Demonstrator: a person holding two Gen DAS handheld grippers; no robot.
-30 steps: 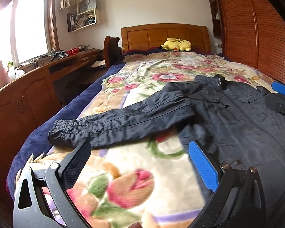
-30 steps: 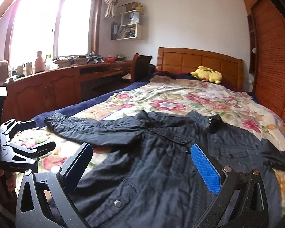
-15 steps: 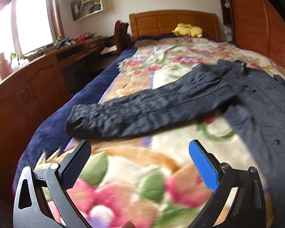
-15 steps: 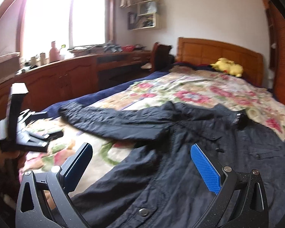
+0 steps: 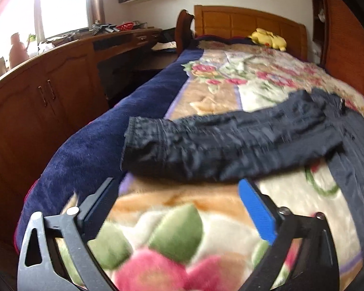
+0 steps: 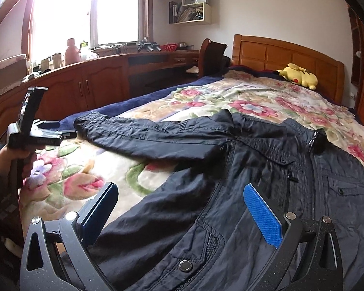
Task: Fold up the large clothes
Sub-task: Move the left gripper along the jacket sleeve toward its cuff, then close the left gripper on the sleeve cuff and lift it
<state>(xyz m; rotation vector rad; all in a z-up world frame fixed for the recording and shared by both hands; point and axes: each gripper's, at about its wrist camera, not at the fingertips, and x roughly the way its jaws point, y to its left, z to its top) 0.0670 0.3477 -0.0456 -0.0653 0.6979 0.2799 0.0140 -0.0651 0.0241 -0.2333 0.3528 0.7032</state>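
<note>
- wooden cabinets [image 6: 89, 89] along the left wall under the window
- left gripper [image 5: 179, 189] over the floral blanket [image 5: 172, 237], fingers apart, jaws just closing a little, nothing between them; sleeve cuff [image 5: 143, 143] lies just ahead of the tips
- person's hand [image 6: 14, 157] holds it at the bed's left edge
- dark jacket [image 6: 254, 189] spread flat on the blanket, left sleeve [image 6: 153, 138] stretched out to the left
- right gripper [image 6: 182, 194] above the jacket's front, fingers apart, gripping nothing
- yellow plush [image 6: 298, 75] by the headboard [image 6: 279, 53]
</note>
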